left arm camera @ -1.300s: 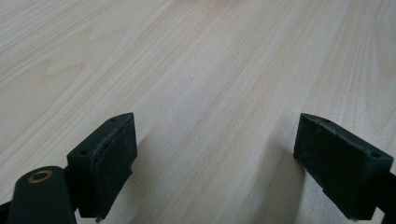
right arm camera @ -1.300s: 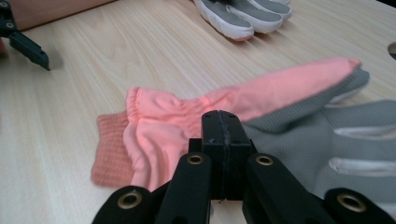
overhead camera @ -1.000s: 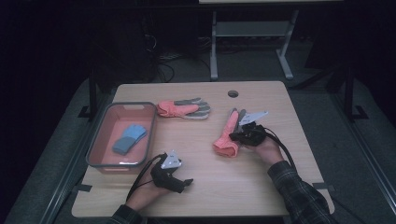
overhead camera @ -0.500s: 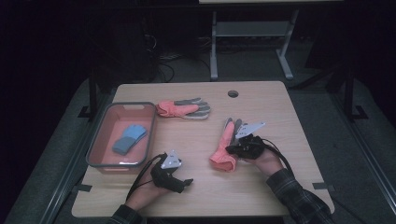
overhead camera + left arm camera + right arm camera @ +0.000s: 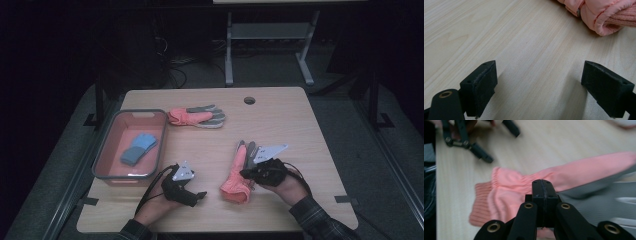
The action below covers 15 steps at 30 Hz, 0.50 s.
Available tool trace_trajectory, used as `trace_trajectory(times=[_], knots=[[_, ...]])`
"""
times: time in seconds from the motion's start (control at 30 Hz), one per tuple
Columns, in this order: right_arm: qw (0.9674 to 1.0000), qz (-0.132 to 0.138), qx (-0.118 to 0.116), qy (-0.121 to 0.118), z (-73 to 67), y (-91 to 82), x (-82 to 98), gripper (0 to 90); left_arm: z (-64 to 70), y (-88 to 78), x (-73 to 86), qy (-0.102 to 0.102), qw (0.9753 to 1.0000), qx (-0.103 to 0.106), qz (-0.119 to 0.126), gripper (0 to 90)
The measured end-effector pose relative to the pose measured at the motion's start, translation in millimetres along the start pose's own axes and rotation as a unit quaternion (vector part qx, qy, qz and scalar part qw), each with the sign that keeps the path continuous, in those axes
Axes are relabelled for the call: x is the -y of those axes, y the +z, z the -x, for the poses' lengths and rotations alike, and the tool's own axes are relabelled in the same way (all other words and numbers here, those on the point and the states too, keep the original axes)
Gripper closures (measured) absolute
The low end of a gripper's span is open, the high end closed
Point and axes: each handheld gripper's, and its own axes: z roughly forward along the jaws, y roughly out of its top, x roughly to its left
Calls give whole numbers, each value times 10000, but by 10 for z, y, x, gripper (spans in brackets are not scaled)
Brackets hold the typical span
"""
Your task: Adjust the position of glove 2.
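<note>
Two pink-and-grey gloves lie on the counter (image 5: pixel 300 120) — one (image 5: pixel 196 116) beside the tray (image 5: pixel 105 150), one (image 5: pixel 239 172) clamped in the right tongs (image 5: pixel 248 173). The left tongs (image 5: pixel 200 194) rest nearby, spread apart. Their own view shows that glove's ribbed cuff (image 5: pixel 621 18) close up; the high view shows two blue cloths (image 5: pixel 138 148) in the tray.

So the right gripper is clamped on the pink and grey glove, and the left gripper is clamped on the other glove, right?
Not quite. The right gripper is shut on the pink and grey glove, but the left gripper holds nothing: the left gripper view shows its jaws wide apart over bare wooden table.
</note>
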Motion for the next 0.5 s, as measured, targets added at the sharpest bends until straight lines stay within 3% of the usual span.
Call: trace_trajectory(times=[0.17, 0.27, 0.4, 0.5], knots=[[9988, 39, 447, 169, 371, -59, 6, 900, -5, -1, -1, 27, 10000, -7, -3, 129], [9983, 17, 476, 332, 536, 12, 23, 900, -3, 0, 0, 7, 10000, 1, -4, 129], [9979, -230, 459, 398, 619, 163, 101, 900, 0, 2, 0, -14, 10000, 0, 15, 129], [9978, -289, 451, 401, 608, 162, 112, 900, -3, 0, 0, 7, 10000, 2, -2, 129]])
